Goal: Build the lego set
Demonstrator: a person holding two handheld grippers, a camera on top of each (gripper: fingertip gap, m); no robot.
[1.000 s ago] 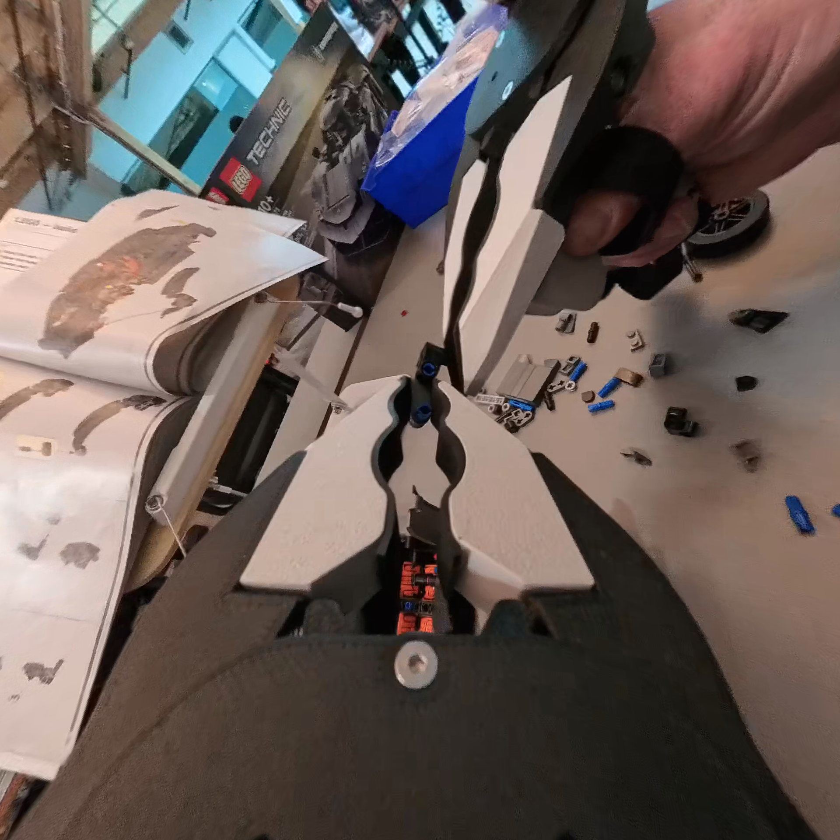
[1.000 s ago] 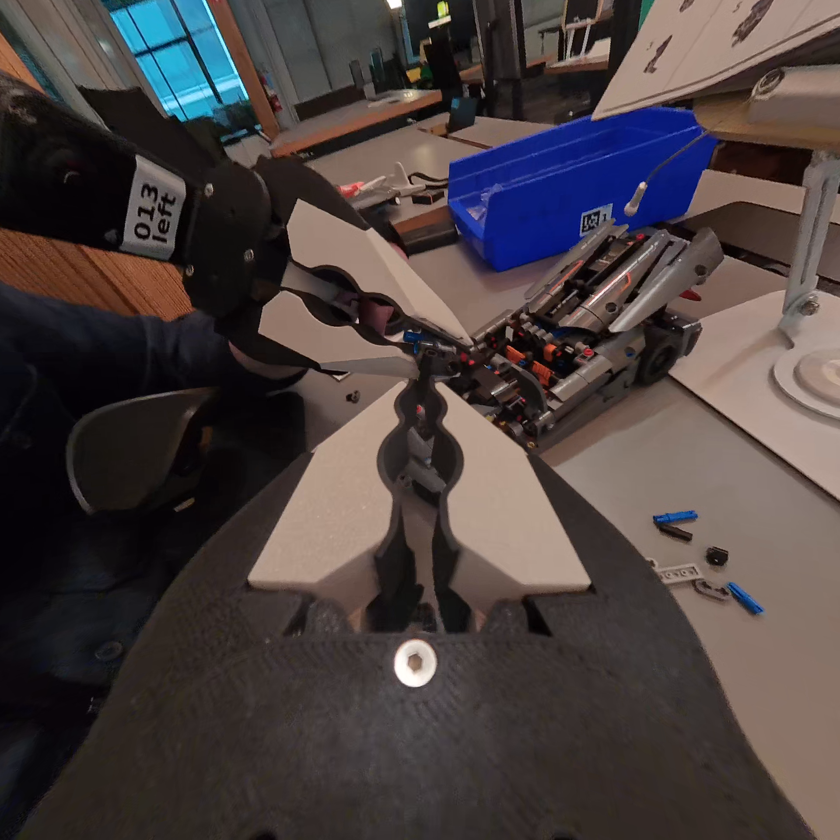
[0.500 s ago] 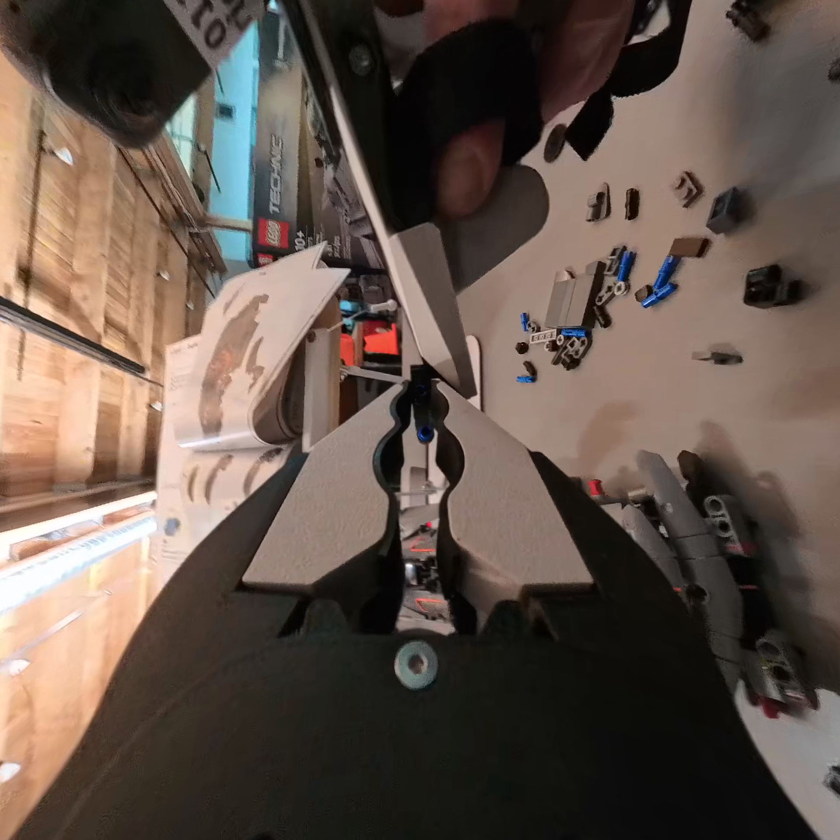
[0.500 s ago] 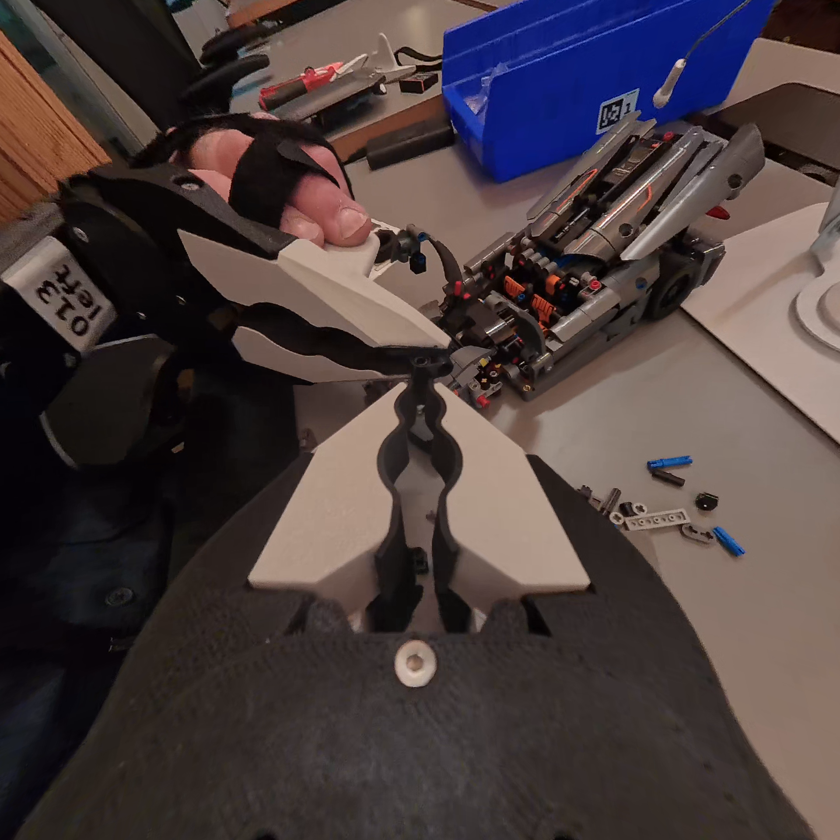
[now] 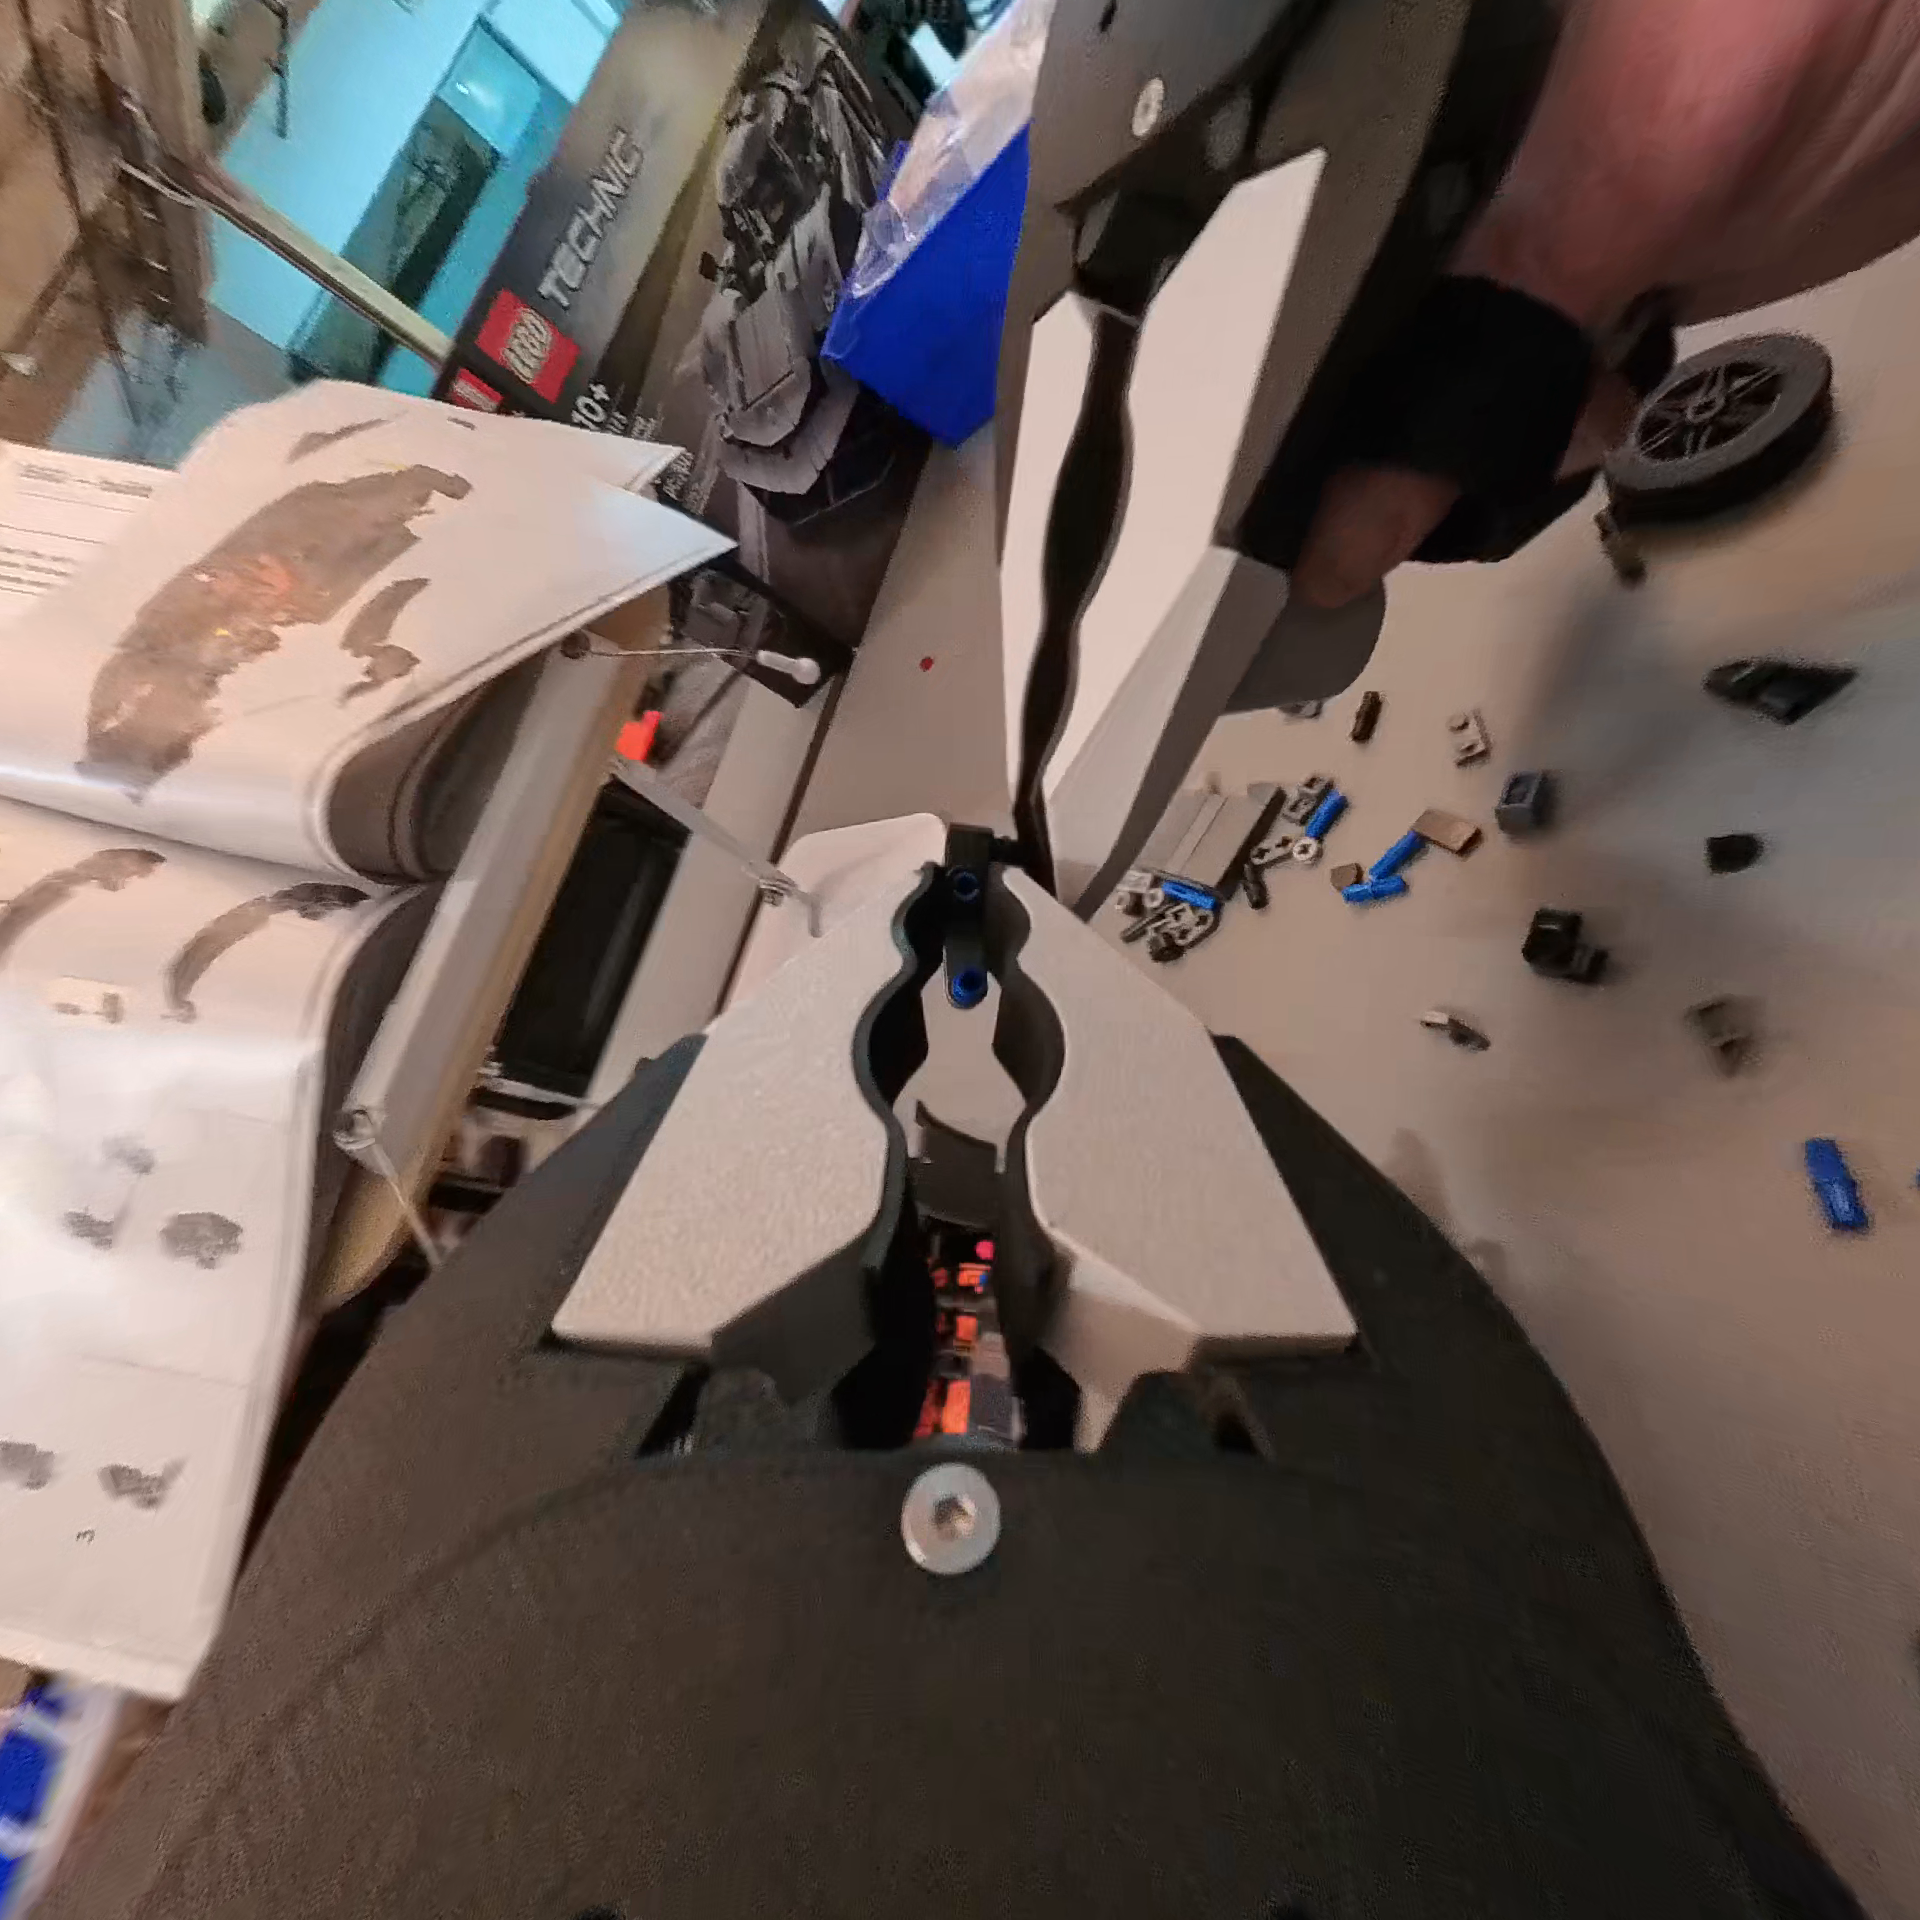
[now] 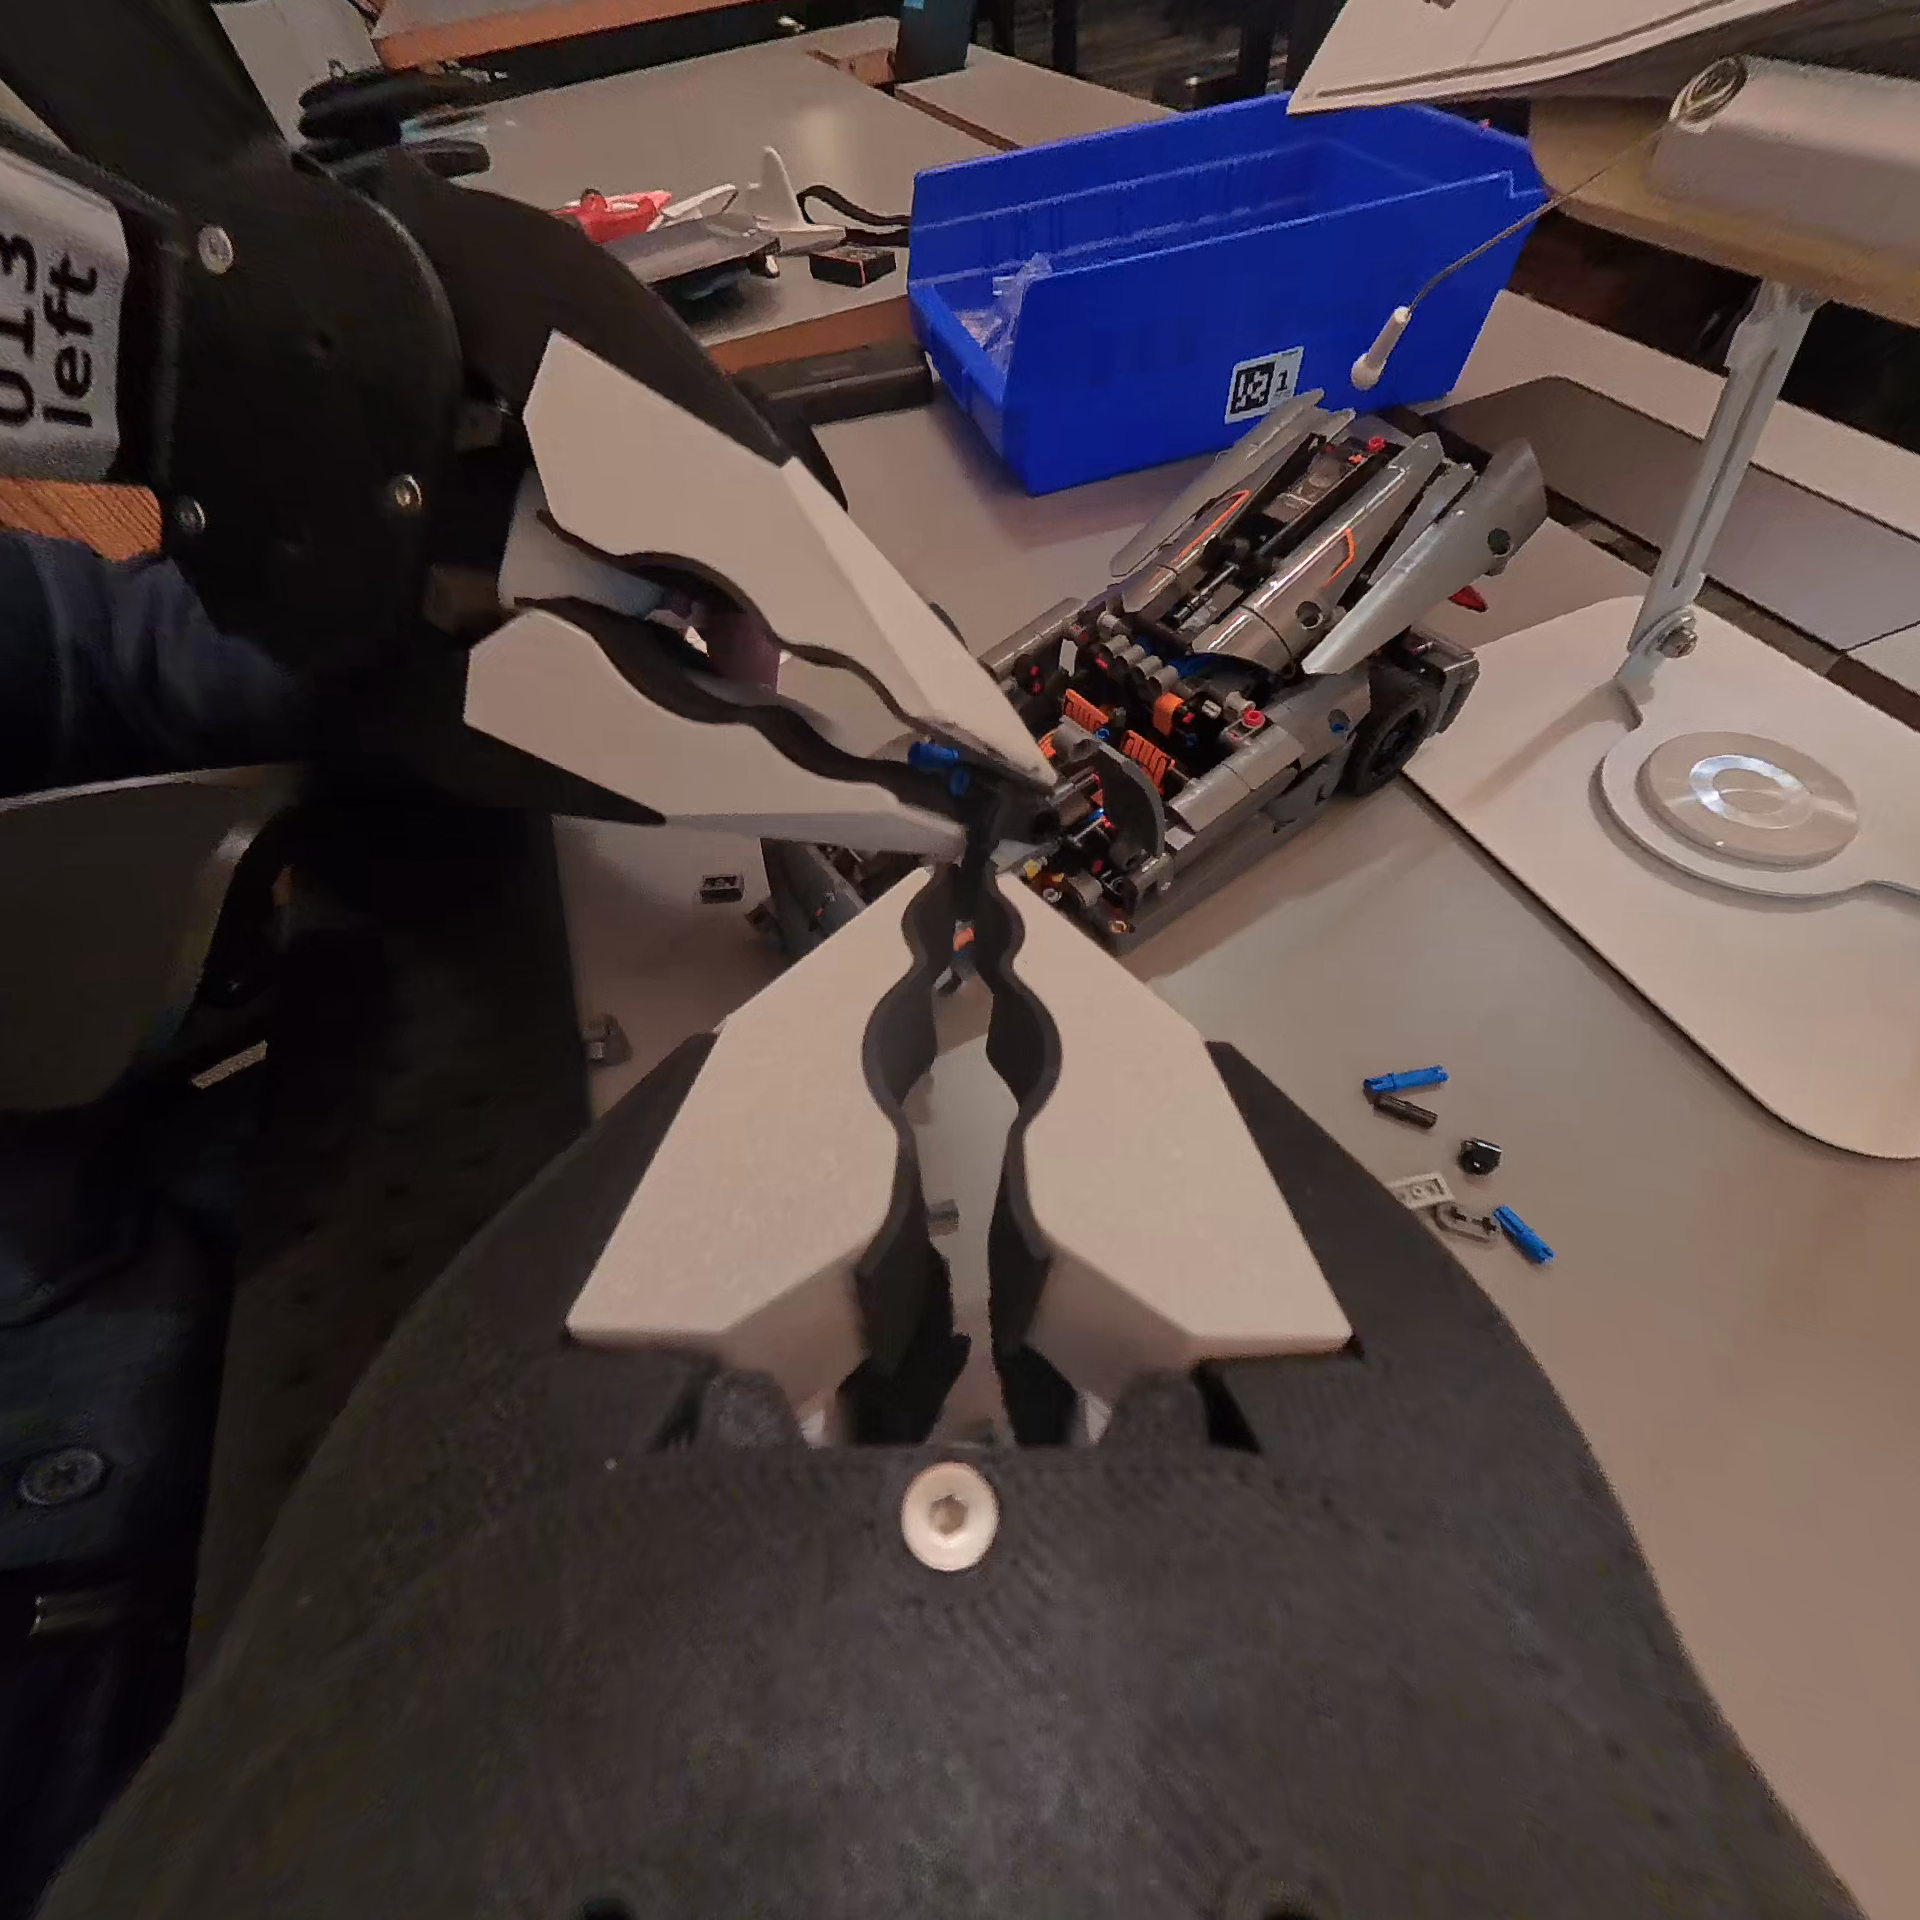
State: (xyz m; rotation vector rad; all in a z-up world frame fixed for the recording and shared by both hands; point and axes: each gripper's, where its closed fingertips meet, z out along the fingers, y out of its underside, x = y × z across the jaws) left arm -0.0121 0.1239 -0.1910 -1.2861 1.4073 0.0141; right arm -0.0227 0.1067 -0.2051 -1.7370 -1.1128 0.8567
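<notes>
My left gripper (image 5: 961,883) is shut on a small black beam (image 5: 968,940) with blue pins in it. My right gripper (image 5: 1023,831) comes in from above, tip to tip with it. In the right wrist view my right gripper (image 6: 961,883) is shut on a thin black piece (image 6: 971,904) that meets the beam at the left gripper (image 6: 1013,805). A blue pin (image 6: 935,755) sticks out between the left fingers. The grey, black and orange lego car (image 6: 1278,644) stands on the table just behind the two tips.
A blue bin (image 6: 1195,281) stands behind the car. Loose parts (image 6: 1455,1164) lie on the table to the right. An open instruction booklet (image 5: 260,623) sits on a stand, with the set's box (image 5: 644,291) behind it. A black wheel (image 5: 1714,426) and scattered parts (image 5: 1299,852) lie nearby. Less than 4 cm separates the two grippers' tips. Both grippers' tips are roughly 20 centimeters from the black wheel (image 5: 1714,426).
Half a second ago the left gripper was rolled over sideways; it has turned back to about its attitude of a second ago. Both grippers stay shut and tip to tip.
</notes>
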